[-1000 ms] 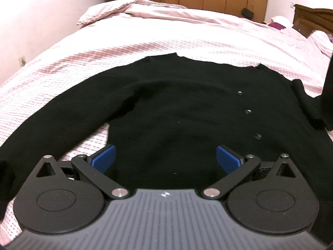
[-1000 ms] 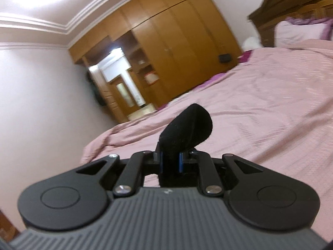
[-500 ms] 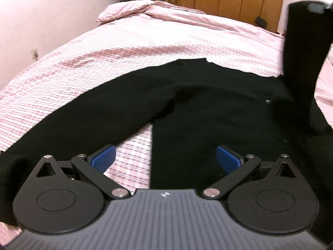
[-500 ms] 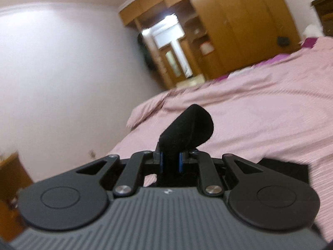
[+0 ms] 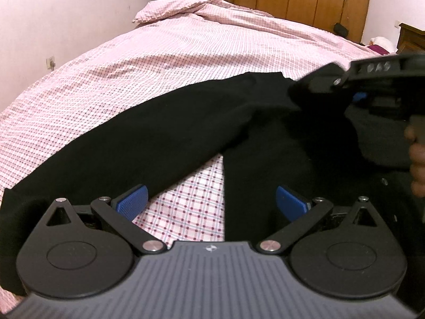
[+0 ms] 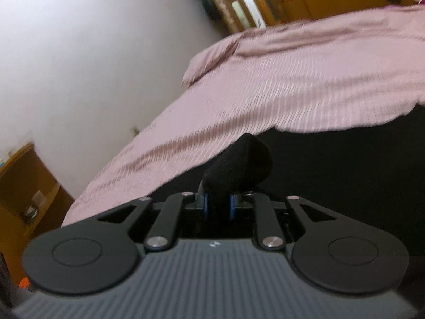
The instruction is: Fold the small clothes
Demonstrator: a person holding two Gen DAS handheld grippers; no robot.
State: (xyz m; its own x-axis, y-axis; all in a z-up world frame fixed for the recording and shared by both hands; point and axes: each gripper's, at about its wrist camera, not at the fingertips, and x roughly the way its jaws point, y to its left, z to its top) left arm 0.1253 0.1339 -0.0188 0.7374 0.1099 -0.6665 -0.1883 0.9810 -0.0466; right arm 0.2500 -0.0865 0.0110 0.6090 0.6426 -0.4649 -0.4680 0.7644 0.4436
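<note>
Folding of the right sleeve (image 6: 239, 162) across the cardigan (image 5: 265, 154) is judged the step in hand. The cardigan is spread flat on the checked bedspread (image 5: 186, 61), its other sleeve (image 5: 119, 148) stretched out to the left. The cuff is held between the right gripper (image 6: 218, 206) pads, and the jaws are opening around it, so release is judged under way. The cuff is best laid flat on the body, not dropped in a bunch; the gripper is best kept low and drawn straight back once the cloth is freed, so nothing is dragged along. A snag on a pad is the risk. The left gripper (image 5: 211, 202) is held wide apart, empty, low over the hem edge; the other sleeve is judged next.
</note>
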